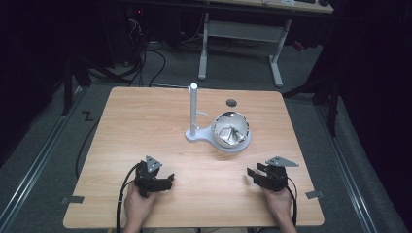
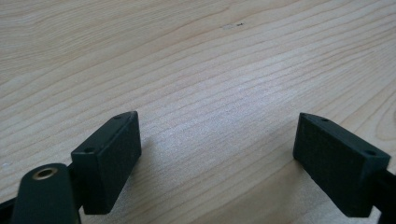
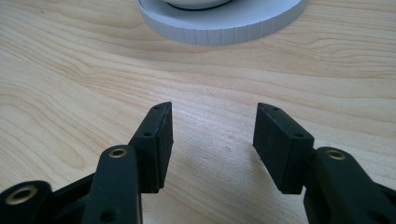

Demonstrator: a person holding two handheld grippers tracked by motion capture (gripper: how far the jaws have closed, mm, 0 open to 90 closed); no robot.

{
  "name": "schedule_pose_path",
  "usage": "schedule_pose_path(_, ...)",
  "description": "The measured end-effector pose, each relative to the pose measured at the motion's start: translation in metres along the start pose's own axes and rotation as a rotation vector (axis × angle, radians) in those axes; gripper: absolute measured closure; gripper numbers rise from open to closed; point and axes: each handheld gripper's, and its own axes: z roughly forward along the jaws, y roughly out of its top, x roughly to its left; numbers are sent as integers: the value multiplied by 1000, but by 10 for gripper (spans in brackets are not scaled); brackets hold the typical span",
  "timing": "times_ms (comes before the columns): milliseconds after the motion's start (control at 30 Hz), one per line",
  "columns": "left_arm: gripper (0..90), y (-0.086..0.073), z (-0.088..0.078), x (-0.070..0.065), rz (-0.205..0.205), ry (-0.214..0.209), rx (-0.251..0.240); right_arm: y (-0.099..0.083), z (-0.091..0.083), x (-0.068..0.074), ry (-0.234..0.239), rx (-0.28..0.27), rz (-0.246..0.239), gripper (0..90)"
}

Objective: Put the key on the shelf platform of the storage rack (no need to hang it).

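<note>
A white stand with an upright post (image 1: 194, 109) and a round bowl (image 1: 231, 130) sits at the middle of the wooden table (image 1: 145, 121); crumpled shiny pieces lie in the bowl. My left gripper (image 1: 167, 180) rests near the front left edge, held in a hand. Its jaws stand wide open over bare wood in the left gripper view (image 2: 217, 140). My right gripper (image 1: 253, 172) sits near the front right, pointing toward the stand. Its jaws are open with nothing between them (image 3: 212, 128), and the stand's white rim (image 3: 224, 23) lies ahead of them.
A small dark round hole (image 1: 231, 102) marks the table behind the bowl. Beyond the far edge stand a white desk frame (image 1: 240, 34) and loose cables (image 1: 145, 63) on a grey floor. Bare wood stretches between the grippers and the stand.
</note>
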Motion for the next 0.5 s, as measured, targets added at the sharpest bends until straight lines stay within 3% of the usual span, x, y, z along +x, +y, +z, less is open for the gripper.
schedule_pose_path(500, 155, 0, 0, 0, 0, 1, 0, -1, 8, 4, -64, 35, -76, 455)
